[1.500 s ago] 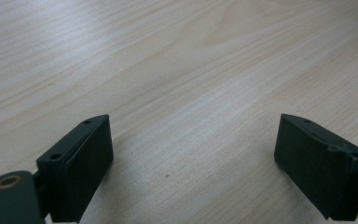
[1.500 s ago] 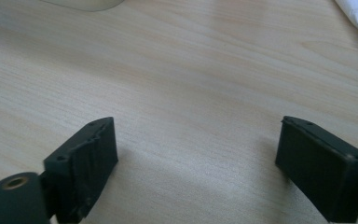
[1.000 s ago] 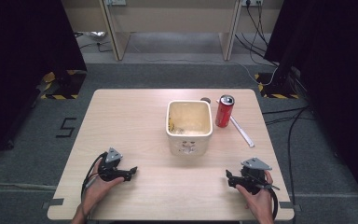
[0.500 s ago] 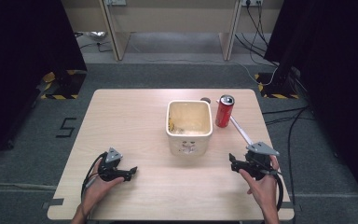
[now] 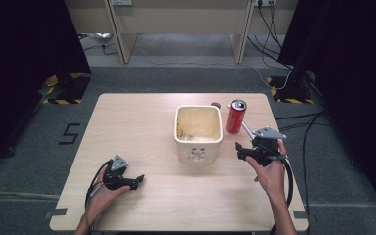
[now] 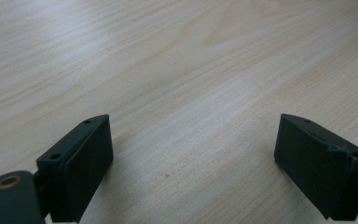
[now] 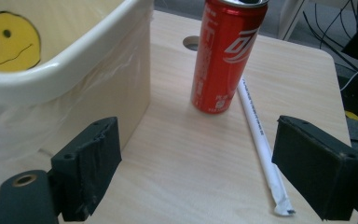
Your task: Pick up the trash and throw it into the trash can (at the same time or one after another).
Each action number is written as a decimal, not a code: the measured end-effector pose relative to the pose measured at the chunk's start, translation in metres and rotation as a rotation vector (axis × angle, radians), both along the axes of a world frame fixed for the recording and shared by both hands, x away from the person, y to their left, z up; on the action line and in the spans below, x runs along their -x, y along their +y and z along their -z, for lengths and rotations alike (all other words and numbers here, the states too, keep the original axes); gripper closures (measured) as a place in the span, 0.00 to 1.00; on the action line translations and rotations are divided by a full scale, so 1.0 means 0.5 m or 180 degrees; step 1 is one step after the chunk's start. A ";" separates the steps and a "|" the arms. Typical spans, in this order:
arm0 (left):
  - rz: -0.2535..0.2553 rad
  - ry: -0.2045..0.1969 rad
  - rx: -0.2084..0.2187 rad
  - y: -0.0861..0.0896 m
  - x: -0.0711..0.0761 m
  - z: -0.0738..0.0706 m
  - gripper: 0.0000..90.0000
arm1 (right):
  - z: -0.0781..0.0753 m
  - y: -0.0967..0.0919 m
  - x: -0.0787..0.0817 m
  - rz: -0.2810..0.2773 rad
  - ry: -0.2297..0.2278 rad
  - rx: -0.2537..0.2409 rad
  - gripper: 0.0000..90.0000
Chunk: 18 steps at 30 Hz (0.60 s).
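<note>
- Two open-jawed grippers: right gripper nears the straw at the can's five o'clock.
- Straddle the straw squarely; left gripper idles on the tabletop.

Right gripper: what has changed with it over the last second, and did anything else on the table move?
The right gripper moved forward from the table's near edge toward the red can and the wrapped straw, jaws open, holding nothing. The left gripper, the cream bin, can and straw stayed where they were.
</note>
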State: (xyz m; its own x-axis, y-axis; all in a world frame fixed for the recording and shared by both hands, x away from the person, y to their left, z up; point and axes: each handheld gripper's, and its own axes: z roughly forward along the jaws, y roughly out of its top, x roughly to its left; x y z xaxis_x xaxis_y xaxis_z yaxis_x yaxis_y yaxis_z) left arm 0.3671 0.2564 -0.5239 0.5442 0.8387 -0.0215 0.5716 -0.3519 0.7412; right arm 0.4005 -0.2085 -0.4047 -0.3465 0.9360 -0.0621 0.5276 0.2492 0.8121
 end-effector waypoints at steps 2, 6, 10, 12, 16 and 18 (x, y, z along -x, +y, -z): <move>0.0000 0.0000 0.0000 0.000 0.000 0.000 0.12 | -0.001 -0.002 -0.024 0.0030 0.0005 -0.0027 0.17; 0.0000 0.0000 0.0000 0.000 0.000 0.000 0.12 | -0.002 -0.007 -0.054 0.0092 0.0019 -0.0014 0.17; 0.0000 -0.0001 0.0000 0.000 0.000 0.000 0.12 | -0.003 -0.010 -0.072 0.0103 -0.0001 -0.0012 0.17; 0.0001 0.0000 0.0000 0.000 0.000 0.000 0.12 | -0.006 -0.012 -0.080 0.0092 -0.0002 -0.0024 0.17; 0.0000 0.0000 0.0000 0.000 0.000 0.000 0.12 | -0.006 -0.019 -0.101 0.0125 -0.0011 -0.0045 0.17; 0.0000 -0.0001 0.0001 0.000 0.000 0.000 0.12 | -0.007 -0.019 -0.105 0.0140 -0.0014 -0.0039 0.17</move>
State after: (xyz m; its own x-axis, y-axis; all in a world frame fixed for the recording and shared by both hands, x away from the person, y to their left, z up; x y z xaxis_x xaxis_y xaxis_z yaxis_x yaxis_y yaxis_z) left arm 0.3671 0.2564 -0.5239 0.5441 0.8387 -0.0215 0.5715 -0.3517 0.7414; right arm 0.4532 -0.2182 -0.4012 -0.3047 0.9510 -0.0519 0.5343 0.2158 0.8173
